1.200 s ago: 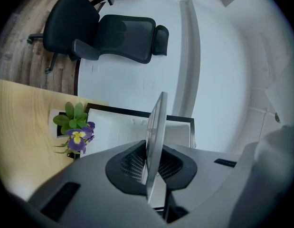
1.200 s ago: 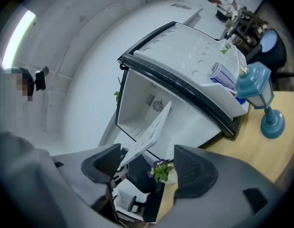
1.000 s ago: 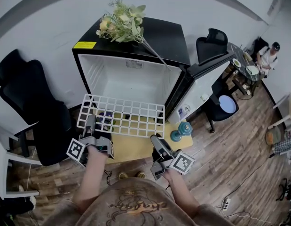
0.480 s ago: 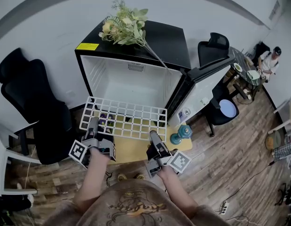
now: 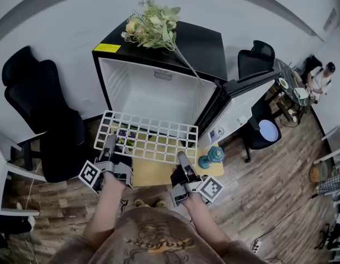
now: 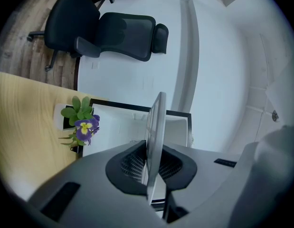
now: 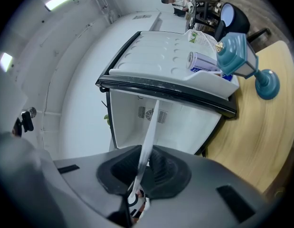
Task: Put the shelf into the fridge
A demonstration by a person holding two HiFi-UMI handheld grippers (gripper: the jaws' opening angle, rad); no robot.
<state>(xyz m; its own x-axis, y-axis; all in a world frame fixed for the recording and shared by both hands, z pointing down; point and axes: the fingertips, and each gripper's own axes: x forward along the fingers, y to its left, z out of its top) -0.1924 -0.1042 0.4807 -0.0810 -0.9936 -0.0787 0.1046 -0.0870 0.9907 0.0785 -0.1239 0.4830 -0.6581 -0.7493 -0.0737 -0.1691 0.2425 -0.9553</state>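
The white wire shelf point(image 5: 148, 137) hangs level in front of the open black fridge point(image 5: 159, 92), above a low yellow table. My left gripper point(image 5: 110, 146) is shut on the shelf's near left edge; in the left gripper view the shelf point(image 6: 156, 122) runs edge-on between the pads of that gripper point(image 6: 154, 164). My right gripper point(image 5: 182, 159) is at the near right edge. Its jaws have just been closing, and the shelf point(image 7: 149, 134) sits pinched between the pads of the gripper point(image 7: 143, 169). The fridge's white inside point(image 7: 170, 122) lies straight ahead, with nothing on its floor.
The fridge door point(image 5: 241, 100) stands open to the right. On the yellow table point(image 5: 153, 172) are a teal dumbbell-shaped object point(image 5: 211, 155) and a small purple-flowered plant point(image 5: 123, 140) under the shelf. A flower bunch point(image 5: 153, 26) lies on the fridge top. A black chair point(image 5: 43, 114) stands at the left.
The right gripper has rolled a little at the shelf's near edge. The shelf and the left gripper stay where they were in front of the fridge.
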